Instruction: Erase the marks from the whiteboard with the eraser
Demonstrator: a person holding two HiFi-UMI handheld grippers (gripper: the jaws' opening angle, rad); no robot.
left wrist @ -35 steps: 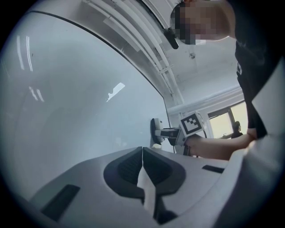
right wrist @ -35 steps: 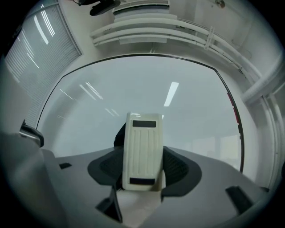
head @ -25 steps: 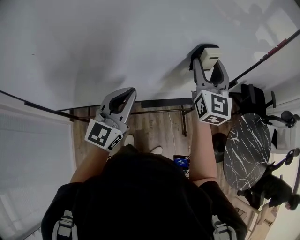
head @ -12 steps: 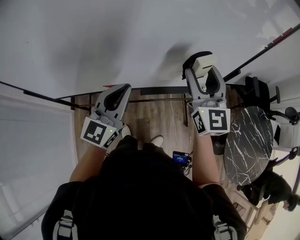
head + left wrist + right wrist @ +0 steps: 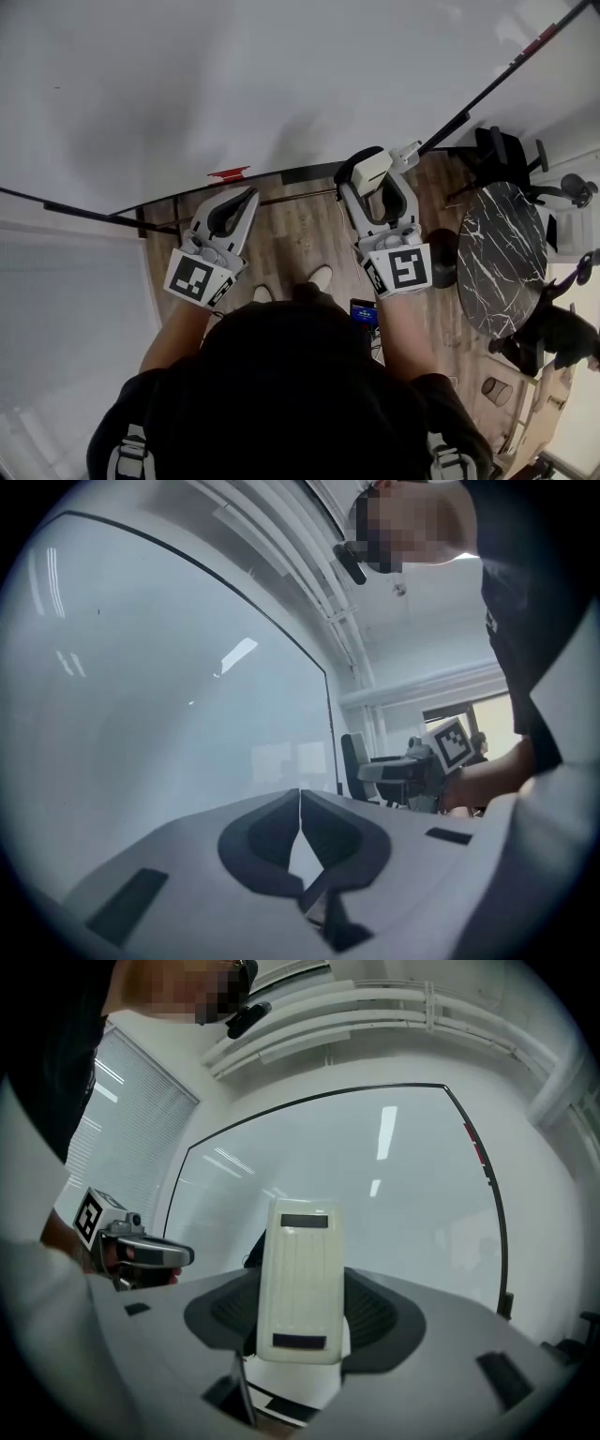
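The whiteboard fills the upper part of the head view and looks almost bare; one tiny dark speck shows at its far left. My right gripper is shut on the cream eraser, held just below the board's lower edge and off its surface. The right gripper view has the eraser upright between the jaws, with the whiteboard beyond. My left gripper hangs below the board edge, shut and holding nothing. Its jaws meet in front of the whiteboard.
A small red object sits on the black ledge along the board's lower edge. On the right stand a round black marble table and an office chair. Window blinds are at left, wood floor below.
The right gripper with the eraser has come down and left, from against the board to below its lower edge. The left gripper has hardly moved.
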